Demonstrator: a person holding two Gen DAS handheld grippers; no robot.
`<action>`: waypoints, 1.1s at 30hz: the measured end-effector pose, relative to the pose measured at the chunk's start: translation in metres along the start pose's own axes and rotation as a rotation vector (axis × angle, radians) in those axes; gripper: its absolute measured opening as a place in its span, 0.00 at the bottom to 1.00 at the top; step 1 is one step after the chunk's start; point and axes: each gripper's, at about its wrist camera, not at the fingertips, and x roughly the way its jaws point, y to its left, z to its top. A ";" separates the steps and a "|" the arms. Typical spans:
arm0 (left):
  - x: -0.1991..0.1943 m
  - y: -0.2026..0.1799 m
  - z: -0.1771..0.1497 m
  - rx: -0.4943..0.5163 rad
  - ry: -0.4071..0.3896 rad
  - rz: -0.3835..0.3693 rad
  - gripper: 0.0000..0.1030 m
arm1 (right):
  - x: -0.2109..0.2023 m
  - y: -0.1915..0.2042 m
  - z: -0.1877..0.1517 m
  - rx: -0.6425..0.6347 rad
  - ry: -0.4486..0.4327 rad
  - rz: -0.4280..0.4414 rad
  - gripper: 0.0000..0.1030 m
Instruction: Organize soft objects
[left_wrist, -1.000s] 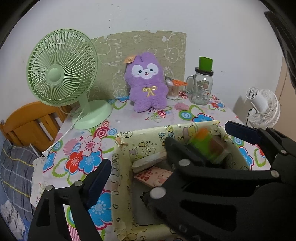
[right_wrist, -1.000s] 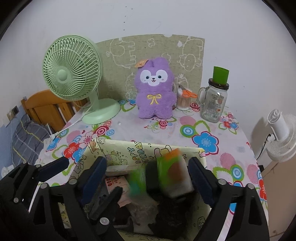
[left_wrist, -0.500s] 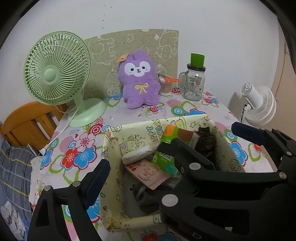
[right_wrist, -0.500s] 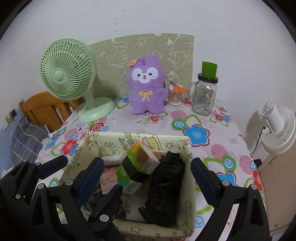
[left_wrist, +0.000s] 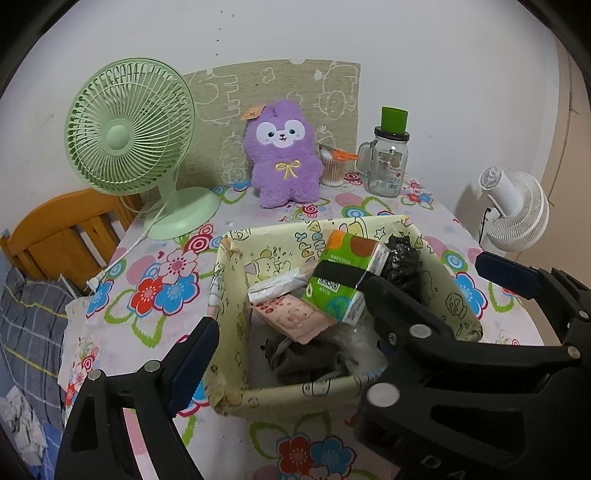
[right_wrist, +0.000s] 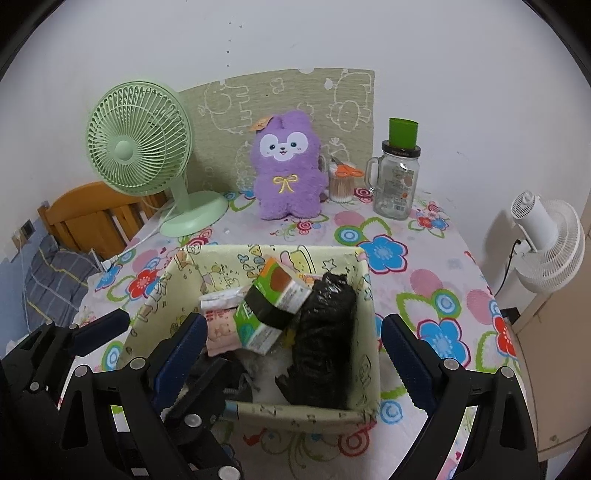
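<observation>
A yellow fabric bin (left_wrist: 236, 266) (right_wrist: 364, 354) stands on the flowered table. In it lie a green tissue pack (left_wrist: 343, 280) (right_wrist: 271, 306), a pink pack (left_wrist: 295, 317) (right_wrist: 221, 328), a white pack (left_wrist: 277, 284), a black bag (left_wrist: 400, 262) (right_wrist: 325, 336) and a grey pouch (left_wrist: 303, 362). A purple plush (left_wrist: 282, 155) (right_wrist: 286, 166) sits upright at the table's back. My left gripper (left_wrist: 343, 321) is open, its fingers straddling the bin's near side. My right gripper (right_wrist: 291, 354) is open and empty above the bin's near edge.
A green desk fan (left_wrist: 129, 133) (right_wrist: 140, 147) stands back left, its cord running off the left edge. A glass jar with green lid (left_wrist: 388, 158) (right_wrist: 399, 177) and a swab cup (right_wrist: 341, 181) stand back right. A white fan (right_wrist: 546, 240) is beyond the right edge, a wooden chair (left_wrist: 66, 229) at the left.
The green tissue pack left my right gripper's open jaws and came to rest in the bin. Both grippers have drawn back toward me and a little upward.
</observation>
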 end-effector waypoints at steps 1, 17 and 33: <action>-0.002 0.000 -0.002 0.000 -0.002 -0.001 0.88 | -0.001 0.000 -0.001 0.002 0.000 -0.001 0.94; -0.033 -0.001 -0.024 -0.019 -0.030 -0.004 0.88 | -0.038 -0.002 -0.023 0.008 -0.029 -0.018 0.94; -0.067 0.008 -0.042 -0.054 -0.069 0.008 0.93 | -0.077 -0.004 -0.038 0.004 -0.078 -0.028 0.94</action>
